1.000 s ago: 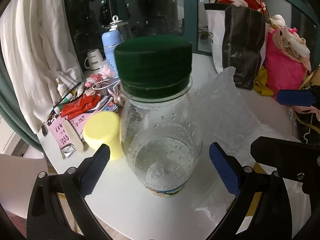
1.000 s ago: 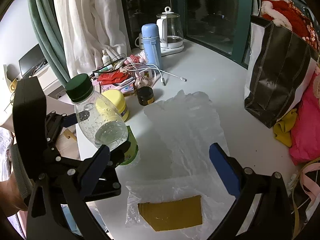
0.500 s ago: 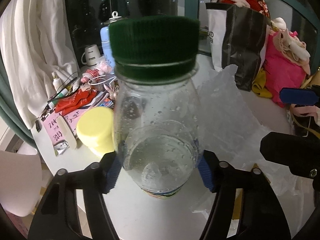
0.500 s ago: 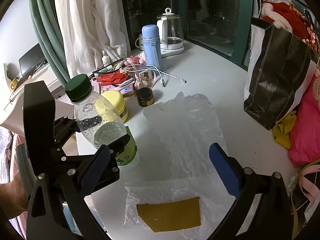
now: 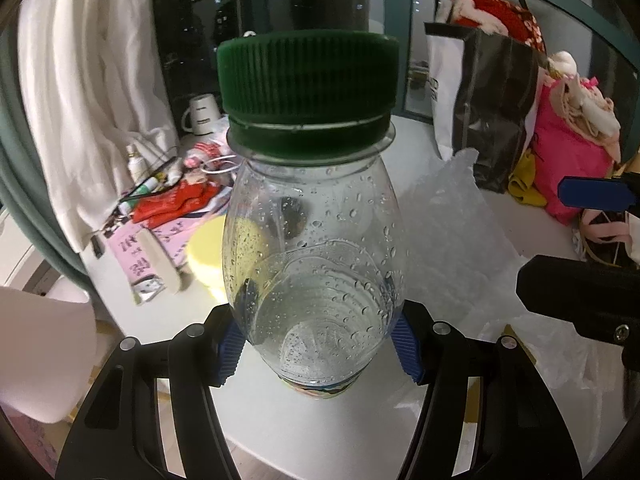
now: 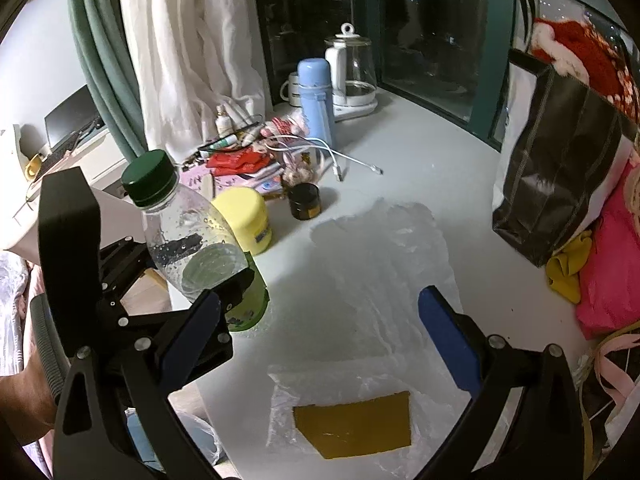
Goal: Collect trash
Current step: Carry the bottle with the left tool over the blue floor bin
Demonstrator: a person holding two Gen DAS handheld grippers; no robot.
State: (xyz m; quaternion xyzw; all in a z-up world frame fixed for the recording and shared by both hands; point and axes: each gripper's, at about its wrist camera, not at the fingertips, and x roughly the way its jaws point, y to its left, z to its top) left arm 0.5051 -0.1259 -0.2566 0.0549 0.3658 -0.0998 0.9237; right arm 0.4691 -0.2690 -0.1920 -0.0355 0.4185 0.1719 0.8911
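My left claw (image 5: 318, 346) is closed on the bottle (image 5: 314, 248): both blue pads (image 5: 230, 344) press its lower body from either side, just above the label. The bottle is nearly empty, beaded with droplets inside, green cap (image 5: 308, 80) on. In the right view it leans toward the left claw's side, and I cannot tell whether its base touches the table (image 6: 420, 168) or is just off it. My right claw (image 6: 320, 332) is wide open and holds nothing; it hovers over the clear bag (image 6: 380, 264) that lies flat on the table, with a brown card (image 6: 354, 426) inside its near end.

Beside the bottle stand a yellow jar (image 6: 244, 220) and a small dark jar (image 6: 305, 201); further back there are red packets, a blue flask (image 6: 316, 100) and a kettle (image 6: 354, 72).

I judge the step in hand to be the grasp of the bottle, with bagging yet to come. Next I would lift it clear of the yellow jar and carry it to the bag, while the right claw pinches one layer at the bag's mouth and raises it. The film is thin and slack, so I expect catching a single layer to be the fiddly part.
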